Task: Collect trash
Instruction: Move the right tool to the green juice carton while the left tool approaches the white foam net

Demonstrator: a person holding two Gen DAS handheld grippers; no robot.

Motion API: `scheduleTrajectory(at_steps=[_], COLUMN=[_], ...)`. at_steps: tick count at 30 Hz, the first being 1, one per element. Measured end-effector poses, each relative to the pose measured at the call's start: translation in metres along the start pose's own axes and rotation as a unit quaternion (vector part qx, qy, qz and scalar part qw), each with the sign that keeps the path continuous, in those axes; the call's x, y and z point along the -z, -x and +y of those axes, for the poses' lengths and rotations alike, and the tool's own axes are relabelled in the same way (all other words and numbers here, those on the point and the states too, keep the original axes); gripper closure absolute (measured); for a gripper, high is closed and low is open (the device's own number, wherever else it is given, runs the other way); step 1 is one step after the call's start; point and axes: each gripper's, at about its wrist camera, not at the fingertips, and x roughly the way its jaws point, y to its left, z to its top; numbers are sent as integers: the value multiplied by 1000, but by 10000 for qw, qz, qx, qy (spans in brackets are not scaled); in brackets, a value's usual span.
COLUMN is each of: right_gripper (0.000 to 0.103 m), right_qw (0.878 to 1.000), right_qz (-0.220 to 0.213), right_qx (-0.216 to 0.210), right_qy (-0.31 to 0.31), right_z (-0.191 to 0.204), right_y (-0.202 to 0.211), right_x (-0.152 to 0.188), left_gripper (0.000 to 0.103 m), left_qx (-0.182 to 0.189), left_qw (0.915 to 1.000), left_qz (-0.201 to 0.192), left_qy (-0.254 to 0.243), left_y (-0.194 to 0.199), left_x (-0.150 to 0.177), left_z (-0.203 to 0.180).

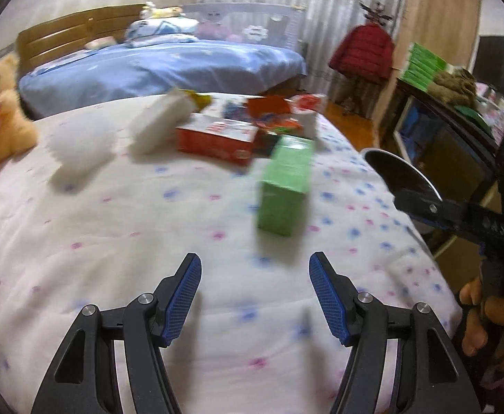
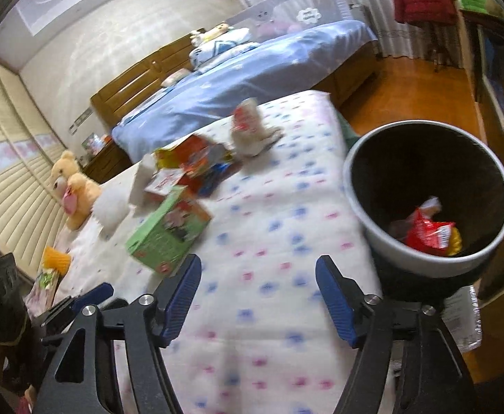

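Note:
A green carton [image 1: 284,186] lies on the flowered quilt [image 1: 148,241], a short way ahead of my open, empty left gripper [image 1: 255,296]. Behind it are a red box [image 1: 217,139], white crumpled tissue [image 1: 79,153], a white packet [image 1: 162,124] and colourful wrappers [image 1: 272,114]. In the right wrist view the green carton [image 2: 169,238] lies ahead-left of my open, empty right gripper [image 2: 257,296]. A round bin [image 2: 428,193] stands at the bed's right edge and holds a red wrapper [image 2: 428,231]. The bin's rim [image 1: 400,172] also shows in the left wrist view.
A teddy bear [image 2: 74,186] sits at the left of the quilt. A blue bed [image 1: 169,65] stands behind. A dark shelf unit [image 1: 452,131] and a red jacket [image 1: 362,50] are at the right. Wooden floor [image 2: 424,86] lies beyond the bin.

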Motion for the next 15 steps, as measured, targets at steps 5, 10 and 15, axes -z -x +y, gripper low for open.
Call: scheduleTrajectory(at_steps=[5, 10, 15], right_gripper=[26, 21, 14], right_qw=[9996, 9985, 9976], right_qz=[125, 239, 248], right_qx=[-181, -273, -226], right_qy=[191, 415, 600], right_z=[29, 59, 82], right_y=[-13, -24, -33], right_x=[7, 11, 13], left_gripper=[38, 38, 38], left_qx=[-235, -507, -725], left_qw=[9993, 9973, 9940], left_qz=[-105, -154, -189], left_qy=[266, 503, 798], left_y=[14, 20, 20], left_x=[0, -1, -9], left_z=[28, 55, 79])
